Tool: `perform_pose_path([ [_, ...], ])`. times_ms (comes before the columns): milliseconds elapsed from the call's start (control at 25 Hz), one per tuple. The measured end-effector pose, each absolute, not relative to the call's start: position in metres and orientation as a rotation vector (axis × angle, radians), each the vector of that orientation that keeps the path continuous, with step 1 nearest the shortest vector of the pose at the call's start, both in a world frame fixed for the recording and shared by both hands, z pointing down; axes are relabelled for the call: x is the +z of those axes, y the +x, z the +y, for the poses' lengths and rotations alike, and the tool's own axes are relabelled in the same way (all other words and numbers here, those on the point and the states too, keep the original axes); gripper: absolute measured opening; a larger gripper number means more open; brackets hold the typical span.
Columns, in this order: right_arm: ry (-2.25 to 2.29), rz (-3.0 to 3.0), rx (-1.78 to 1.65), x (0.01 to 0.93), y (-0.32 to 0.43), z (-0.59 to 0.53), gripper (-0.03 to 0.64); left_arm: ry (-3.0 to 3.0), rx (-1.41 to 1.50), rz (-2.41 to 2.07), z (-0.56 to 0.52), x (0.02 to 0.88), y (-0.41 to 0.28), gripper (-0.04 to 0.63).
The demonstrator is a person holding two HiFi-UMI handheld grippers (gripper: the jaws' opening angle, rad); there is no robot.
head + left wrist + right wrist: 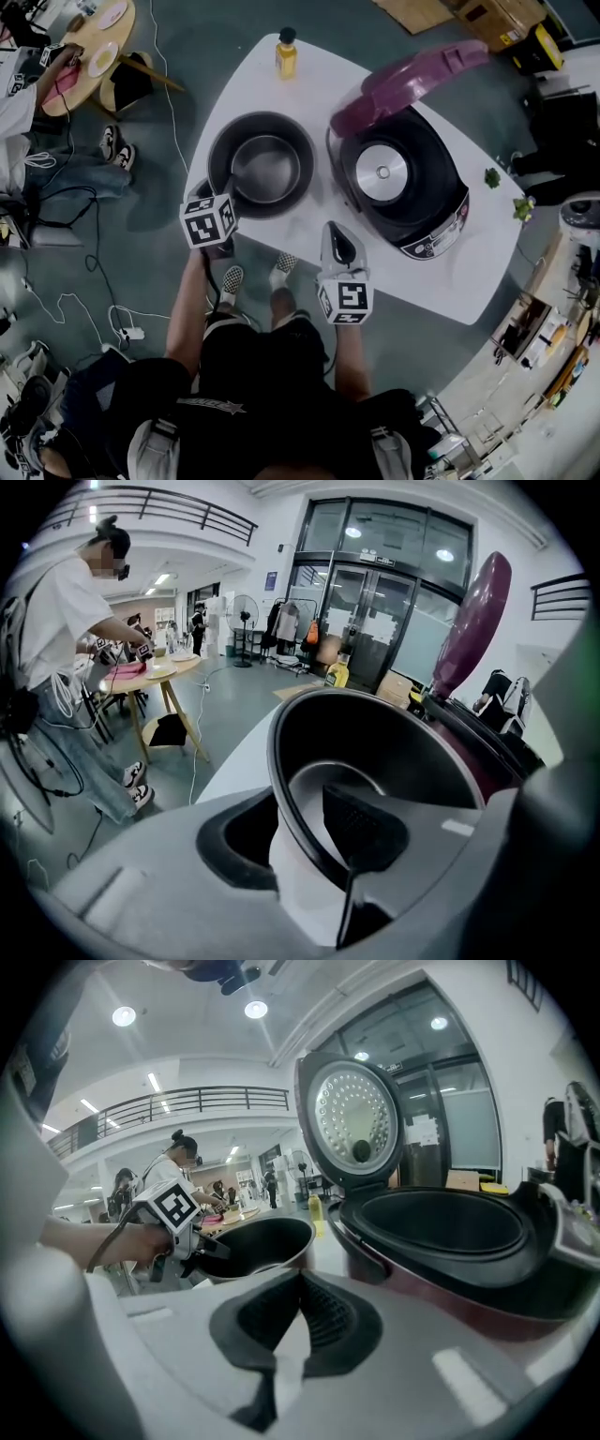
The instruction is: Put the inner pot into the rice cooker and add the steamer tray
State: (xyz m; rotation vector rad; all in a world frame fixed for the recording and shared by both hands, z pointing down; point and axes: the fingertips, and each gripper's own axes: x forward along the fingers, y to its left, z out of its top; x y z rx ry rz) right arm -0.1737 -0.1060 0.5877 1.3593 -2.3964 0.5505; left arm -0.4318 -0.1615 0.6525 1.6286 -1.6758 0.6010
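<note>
The dark inner pot [262, 164] stands on the white table [469, 272], left of the rice cooker [403, 183], whose maroon lid [403, 80] is raised. The cooker's well is bare down to a silver plate. My left gripper [217, 195] is at the pot's near-left rim. In the left gripper view its jaws [300, 846] straddle the pot rim [281, 780], one pad inside and one outside, with a pale gap on the outer side. My right gripper [333, 227] is shut and holds nothing, low over the table in front of the cooker [441, 1222]. I cannot make out a steamer tray.
A yellow bottle [286, 54] stands at the table's far edge. Small green items [492, 176] lie at the right edge. On the floor to the left are a round wooden table [94, 37], a person and loose cables [103, 281].
</note>
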Motion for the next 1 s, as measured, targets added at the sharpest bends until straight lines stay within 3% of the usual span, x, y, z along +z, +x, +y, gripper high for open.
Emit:
perform_pose_path([
  [240,1.348,-2.404,0.557,0.587,-0.179,-0.101,0.005,1.639,0.697,-1.727,-0.16,0.652,-0.443,0.018],
  [1000,1.455,-2.377,0.52,0.569,-0.15,-0.088,0.005,1.731,0.743,-1.696,-0.141,0.631,-0.426,0.023],
])
